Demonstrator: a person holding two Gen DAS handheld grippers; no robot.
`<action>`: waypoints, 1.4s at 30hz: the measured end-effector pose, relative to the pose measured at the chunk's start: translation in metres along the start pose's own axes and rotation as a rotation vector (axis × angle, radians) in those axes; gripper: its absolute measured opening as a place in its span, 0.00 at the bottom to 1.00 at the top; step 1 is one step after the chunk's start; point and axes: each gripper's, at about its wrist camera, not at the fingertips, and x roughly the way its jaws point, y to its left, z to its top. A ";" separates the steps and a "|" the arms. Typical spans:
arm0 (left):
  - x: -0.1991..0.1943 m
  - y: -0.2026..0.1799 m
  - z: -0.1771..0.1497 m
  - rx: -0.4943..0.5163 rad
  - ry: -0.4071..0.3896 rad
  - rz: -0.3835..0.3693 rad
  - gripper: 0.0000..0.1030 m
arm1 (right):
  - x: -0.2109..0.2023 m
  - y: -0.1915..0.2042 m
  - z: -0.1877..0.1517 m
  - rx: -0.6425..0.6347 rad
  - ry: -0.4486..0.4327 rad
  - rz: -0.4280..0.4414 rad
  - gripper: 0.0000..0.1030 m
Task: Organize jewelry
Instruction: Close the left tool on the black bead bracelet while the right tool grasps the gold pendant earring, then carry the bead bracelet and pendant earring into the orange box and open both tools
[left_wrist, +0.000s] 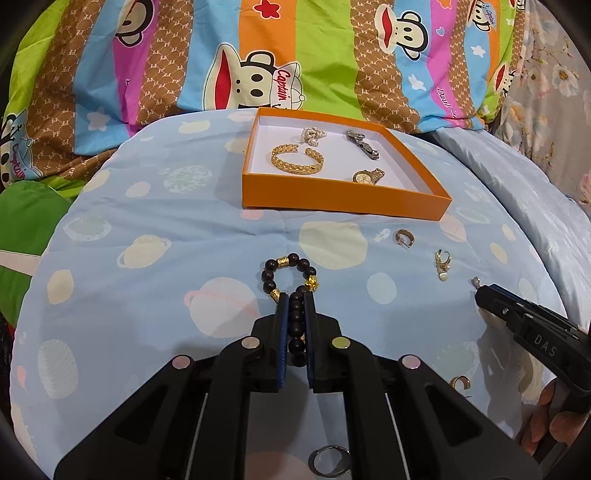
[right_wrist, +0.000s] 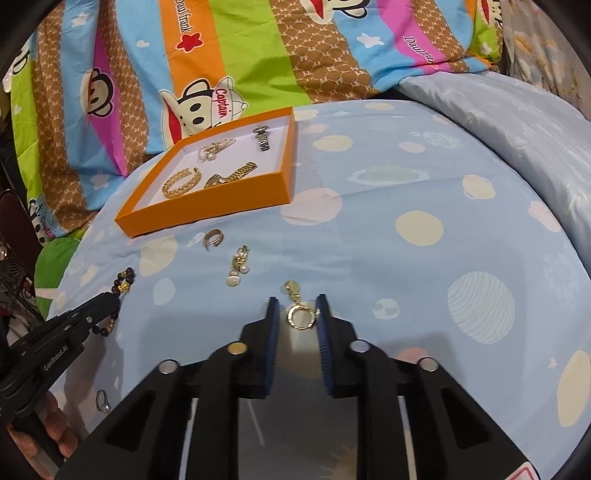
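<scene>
Bed with blue planet sheet: left gripper (left_wrist: 297, 301) clenched on bead bracelet (left_wrist: 291, 273), right gripper (right_wrist: 295, 306) fingers flanking hoop earring (right_wrist: 301, 315), not visibly pinching; next, probably lift bracelet into orange box (left_wrist: 332, 194), upper centre.

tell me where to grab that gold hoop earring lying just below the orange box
Grip the gold hoop earring across its curved band, coming from above with one finger inside the open C gap and one outside. It lies flat on the blue sheet, clear of the orange box, so the sides offer little to pinch.
</scene>
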 end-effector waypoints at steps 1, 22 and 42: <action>0.000 0.000 0.000 -0.001 0.000 -0.002 0.06 | 0.000 0.000 0.000 0.002 -0.001 0.002 0.14; -0.034 0.000 -0.014 -0.011 -0.042 -0.055 0.06 | -0.042 0.021 -0.008 -0.044 -0.066 0.108 0.14; 0.017 -0.010 0.113 -0.012 -0.102 -0.047 0.06 | 0.027 0.046 0.125 -0.087 -0.100 0.167 0.14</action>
